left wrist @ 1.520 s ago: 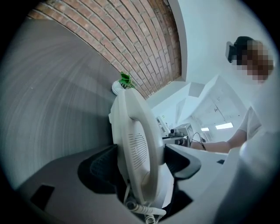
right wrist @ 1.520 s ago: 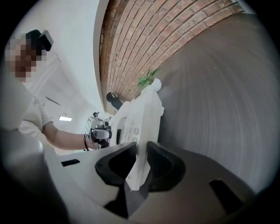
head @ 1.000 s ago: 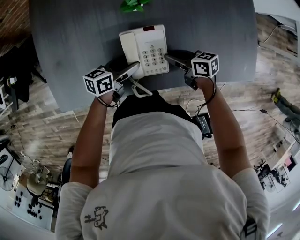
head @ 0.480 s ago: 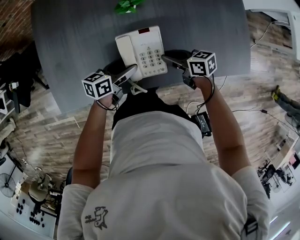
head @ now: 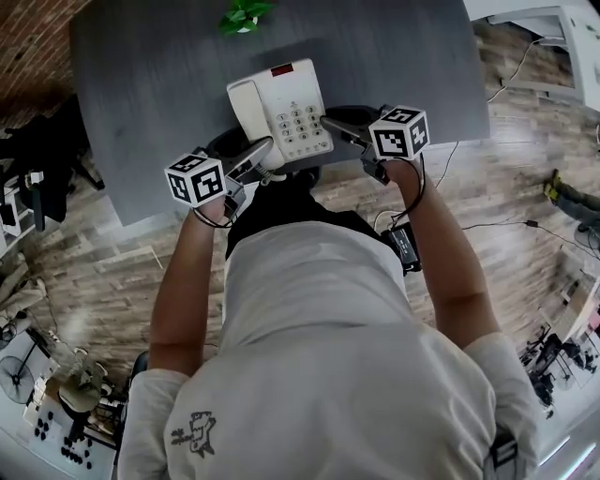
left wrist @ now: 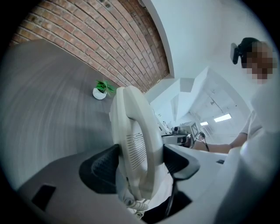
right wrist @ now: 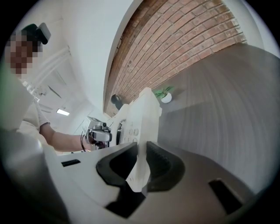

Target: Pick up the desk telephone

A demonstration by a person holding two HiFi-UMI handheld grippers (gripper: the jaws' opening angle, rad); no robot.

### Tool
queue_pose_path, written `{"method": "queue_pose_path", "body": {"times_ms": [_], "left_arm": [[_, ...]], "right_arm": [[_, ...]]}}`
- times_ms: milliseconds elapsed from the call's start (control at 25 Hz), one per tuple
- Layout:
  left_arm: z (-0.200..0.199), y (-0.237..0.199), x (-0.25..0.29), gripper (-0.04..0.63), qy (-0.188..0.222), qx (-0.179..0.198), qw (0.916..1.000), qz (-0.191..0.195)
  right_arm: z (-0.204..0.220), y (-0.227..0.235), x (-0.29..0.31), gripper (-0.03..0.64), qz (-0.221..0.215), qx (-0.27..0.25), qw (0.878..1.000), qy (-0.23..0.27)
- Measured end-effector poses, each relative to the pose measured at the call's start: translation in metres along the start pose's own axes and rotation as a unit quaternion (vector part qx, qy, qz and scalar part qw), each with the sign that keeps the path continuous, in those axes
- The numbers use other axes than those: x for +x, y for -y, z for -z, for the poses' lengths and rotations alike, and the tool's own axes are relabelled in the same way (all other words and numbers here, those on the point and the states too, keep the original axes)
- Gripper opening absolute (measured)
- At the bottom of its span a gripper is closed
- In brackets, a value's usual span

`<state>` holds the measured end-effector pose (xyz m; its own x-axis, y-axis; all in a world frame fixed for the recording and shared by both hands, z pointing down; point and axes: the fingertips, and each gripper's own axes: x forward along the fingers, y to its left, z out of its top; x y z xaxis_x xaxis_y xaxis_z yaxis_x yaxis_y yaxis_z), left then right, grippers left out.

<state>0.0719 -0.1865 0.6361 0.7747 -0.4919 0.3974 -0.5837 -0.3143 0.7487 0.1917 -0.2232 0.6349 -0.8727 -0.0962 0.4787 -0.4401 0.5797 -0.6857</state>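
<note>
The white desk telephone (head: 286, 111) with its keypad and handset hangs just above the near edge of the grey table (head: 150, 84). My left gripper (head: 263, 148) is shut on the telephone's handset side (left wrist: 135, 144), black pads pressing both flanks. My right gripper (head: 330, 122) is shut on the thin right edge of the telephone's body (right wrist: 146, 131). The coiled cord (left wrist: 136, 204) dangles below the left jaws. Both grippers point forward and slightly down.
A small green plant in a white pot (head: 242, 15) stands at the table's far edge. Brick wall (left wrist: 100, 39) lies behind the table. Cables (head: 506, 225) and a black box (head: 405, 246) lie on the wooden floor beside me.
Both grippers have risen with the telephone held between them; it has come up off the table and drifted slightly toward the far side. Both grips stay the same.
</note>
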Motion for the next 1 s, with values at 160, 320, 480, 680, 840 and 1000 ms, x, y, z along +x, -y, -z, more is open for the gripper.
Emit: {"method": "queue_pose_path", "body": {"times_ms": [160,320,480,680,840,1000], "left_arm": [[-0.001,0.012,-0.002,0.334,0.004,0.007,1.0,0.001],[-0.005,0.028,-0.005,0.334,0.007,0.021,0.9998,0.0],[-0.011,0.043,-0.01,0.333,0.009,0.036,0.9993,-0.006],[-0.016,0.053,-0.023,0.333,0.012,0.048,0.9987,-0.014],[-0.016,0.06,-0.025,0.333,0.011,0.058,0.9982,-0.015],[-0.015,0.063,-0.033,0.331,0.008,0.065,0.9977,-0.016]], "right_arm": [[-0.003,-0.008,-0.011,0.069,0.002,-0.004,1.0,0.014],[-0.005,-0.018,-0.025,0.067,0.0,-0.014,1.0,0.026],[-0.01,-0.028,-0.035,0.067,-0.003,-0.022,0.999,0.039],[-0.014,-0.041,-0.038,0.067,-0.012,-0.028,0.998,0.051],[-0.011,-0.046,-0.042,0.067,-0.01,-0.025,0.998,0.056],[-0.007,-0.054,-0.041,0.067,-0.01,-0.02,0.998,0.061]]}}
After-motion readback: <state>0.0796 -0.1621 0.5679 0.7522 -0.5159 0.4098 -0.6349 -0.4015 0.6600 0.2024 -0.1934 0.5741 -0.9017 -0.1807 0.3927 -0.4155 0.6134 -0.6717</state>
